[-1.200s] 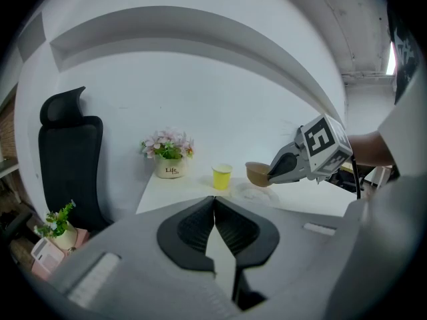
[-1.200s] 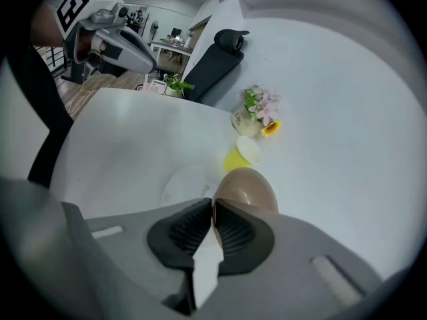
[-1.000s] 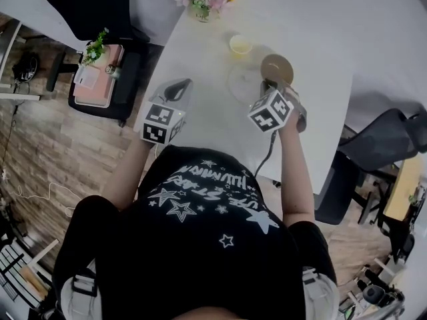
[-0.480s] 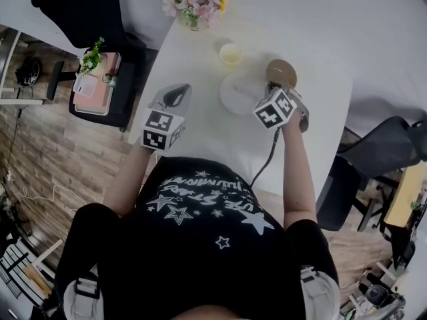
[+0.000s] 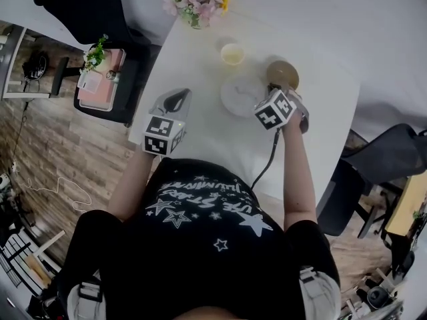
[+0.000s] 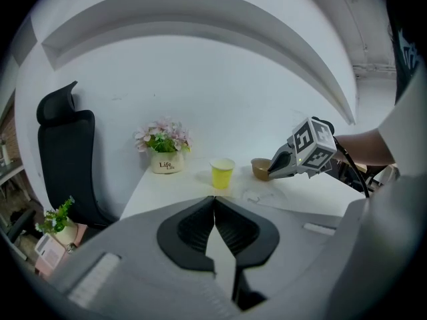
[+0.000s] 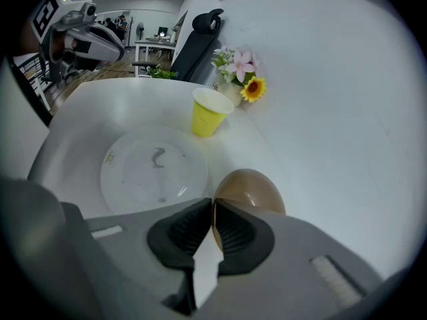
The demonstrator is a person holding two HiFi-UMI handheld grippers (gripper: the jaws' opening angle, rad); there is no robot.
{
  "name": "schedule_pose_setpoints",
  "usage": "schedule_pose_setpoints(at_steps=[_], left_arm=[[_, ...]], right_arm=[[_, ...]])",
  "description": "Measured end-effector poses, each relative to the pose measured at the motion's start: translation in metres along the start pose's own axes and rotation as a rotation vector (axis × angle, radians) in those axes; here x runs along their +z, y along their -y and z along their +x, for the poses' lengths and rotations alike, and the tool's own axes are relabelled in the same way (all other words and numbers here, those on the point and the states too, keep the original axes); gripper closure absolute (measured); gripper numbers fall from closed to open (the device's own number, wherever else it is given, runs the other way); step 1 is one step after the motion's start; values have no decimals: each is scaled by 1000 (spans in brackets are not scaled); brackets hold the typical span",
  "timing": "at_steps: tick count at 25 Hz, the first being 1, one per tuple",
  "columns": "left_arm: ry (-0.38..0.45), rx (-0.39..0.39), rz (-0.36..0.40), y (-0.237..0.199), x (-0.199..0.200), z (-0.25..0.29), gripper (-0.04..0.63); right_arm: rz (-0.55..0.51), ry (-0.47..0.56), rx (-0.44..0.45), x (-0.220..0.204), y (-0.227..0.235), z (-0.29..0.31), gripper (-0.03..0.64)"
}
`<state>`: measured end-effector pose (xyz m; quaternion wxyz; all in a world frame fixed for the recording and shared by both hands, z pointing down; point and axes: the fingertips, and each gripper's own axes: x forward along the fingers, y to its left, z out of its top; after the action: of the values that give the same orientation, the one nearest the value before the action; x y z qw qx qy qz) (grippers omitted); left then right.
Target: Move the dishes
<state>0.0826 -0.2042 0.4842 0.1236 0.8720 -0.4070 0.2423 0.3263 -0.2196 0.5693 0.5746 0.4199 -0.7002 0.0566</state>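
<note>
Bowl (image 7: 253,185) rim in right tool (image 7: 212,209)

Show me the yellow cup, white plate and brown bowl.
yellow cup (image 7: 210,119), right gripper view, its side wall.
white plate (image 7: 152,173), right gripper view, its bare centre.
brown bowl (image 7: 250,189), right gripper view, its rounded wall.

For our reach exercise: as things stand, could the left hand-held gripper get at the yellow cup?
Probably yes. Bare table lies between the left hand-held gripper and the yellow cup; the plate and the right hand-held gripper, on the brown bowl, sit aside. The left jaws must open first.
</note>
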Motion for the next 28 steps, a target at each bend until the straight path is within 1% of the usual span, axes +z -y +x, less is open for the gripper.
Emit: schedule_pose_setpoints(at_steps=[4,5,6,8,9,12,15,18,22,28], left_arm=[[-3,20,-6,3,-6,-7,583],[-3,25,-6,3,-7,-10,584],[-4,30,-6,4,-9,-12,583],[-11,42,1,4,-12,-18,584],[-13,50,6,4,-13,-22,584],[-5,64,13,5,-16,-35,584],[-6,62,10,4,-22,-44,583],[-4,43,9,3,-24,-46,584],[28,1,24,0,-18,-46,583],[54,-120,59,-15,-16,-45,584]], right_arm=[[-3,18,22,6,-4,-2,589],[-2,26,30,8,-6,-3,556],[-3,32,35,9,-7,-4,541],[-10,42,30,9,-8,-4,533],[-14,46,25,8,-8,-4,510],[-12,65,18,10,-12,-12,474],[-9,81,-2,15,-17,-21,472],[9,95,-24,19,-22,-34,472],[51,111,-71,22,-25,-51,472],[158,66,-159,24,-36,-74,472]])
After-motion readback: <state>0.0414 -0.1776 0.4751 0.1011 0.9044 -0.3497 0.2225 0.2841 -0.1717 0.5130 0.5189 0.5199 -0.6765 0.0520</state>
